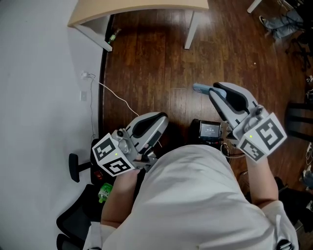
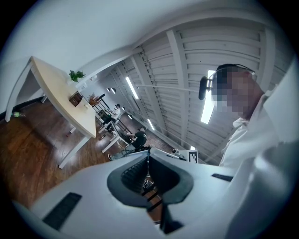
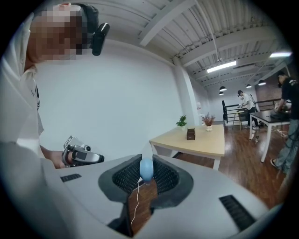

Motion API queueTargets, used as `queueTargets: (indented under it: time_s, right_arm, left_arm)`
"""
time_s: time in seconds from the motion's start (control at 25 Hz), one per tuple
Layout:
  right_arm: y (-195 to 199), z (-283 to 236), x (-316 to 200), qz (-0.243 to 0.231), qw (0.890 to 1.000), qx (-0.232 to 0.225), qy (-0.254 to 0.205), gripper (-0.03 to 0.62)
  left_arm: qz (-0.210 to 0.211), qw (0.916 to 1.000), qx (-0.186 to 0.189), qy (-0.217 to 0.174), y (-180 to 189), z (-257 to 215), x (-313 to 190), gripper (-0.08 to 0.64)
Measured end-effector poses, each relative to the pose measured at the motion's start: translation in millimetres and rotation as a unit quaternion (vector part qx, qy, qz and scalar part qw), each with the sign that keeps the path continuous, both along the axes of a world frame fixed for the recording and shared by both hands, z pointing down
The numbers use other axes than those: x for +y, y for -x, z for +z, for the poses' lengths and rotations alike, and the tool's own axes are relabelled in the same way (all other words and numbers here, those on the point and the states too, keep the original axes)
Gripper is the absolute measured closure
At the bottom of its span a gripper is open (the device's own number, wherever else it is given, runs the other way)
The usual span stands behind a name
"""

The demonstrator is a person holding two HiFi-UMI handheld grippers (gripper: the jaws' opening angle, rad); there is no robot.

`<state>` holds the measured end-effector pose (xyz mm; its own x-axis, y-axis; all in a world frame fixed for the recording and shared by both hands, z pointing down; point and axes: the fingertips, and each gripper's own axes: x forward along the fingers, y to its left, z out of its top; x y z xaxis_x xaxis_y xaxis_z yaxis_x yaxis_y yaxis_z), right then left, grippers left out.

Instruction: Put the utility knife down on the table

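Observation:
In the head view my right gripper point(image 1: 212, 90) is held over the wooden floor, shut on a light blue utility knife point(image 1: 199, 88) whose end sticks out past the fingertips. The right gripper view shows the knife's rounded blue end point(image 3: 146, 170) pinched between the ribbed pads of that gripper point(image 3: 146, 162). My left gripper point(image 1: 163, 117) hangs lower left, close to the person's white shirt, its jaws closed together with nothing in them point(image 2: 148, 152). A light wooden table point(image 1: 142, 9) stands at the far edge of the head view and ahead point(image 3: 196, 138) in the right gripper view.
A white wall fills the left of the head view, with a white cable point(image 1: 115, 95) trailing over the dark floor. A black device point(image 1: 210, 130) sits on the floor by the person. A small plant point(image 3: 181, 122) and a box stand on the table. People work at tables further off.

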<state>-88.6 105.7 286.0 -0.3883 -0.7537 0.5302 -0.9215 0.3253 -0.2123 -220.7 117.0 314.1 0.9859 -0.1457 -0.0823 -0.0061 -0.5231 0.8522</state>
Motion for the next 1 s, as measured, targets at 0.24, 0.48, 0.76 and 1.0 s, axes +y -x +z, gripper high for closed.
queueTargets:
  time_s: [0.24,0.48,0.76,1.0]
  right_arm:
    - [-14,13,-22,-0.006,1.0,-0.008,0.001,0.518]
    - [-32,25,-72,-0.036,0.999,-0.022,-0.001,0.518]
    - [-61,35,-130,-0.065,0.997,-0.033,-0.004,0.518]
    - [-118,52,-177,-0.074,0.996,-0.053,0.002,0.518]
  left_arm:
    - [-0.005,1.0,-0.006,0.0,-14,8,-18,0.555]
    - [-0.036,0.9992,-0.018,-0.003,-32,12,-61,0.555]
    - [-0.062,0.9976,-0.029,-0.001,-63,19,-108,0.555]
    - [-0.071,0.9963,-0.048,0.007,-121,32,-154,0.555]
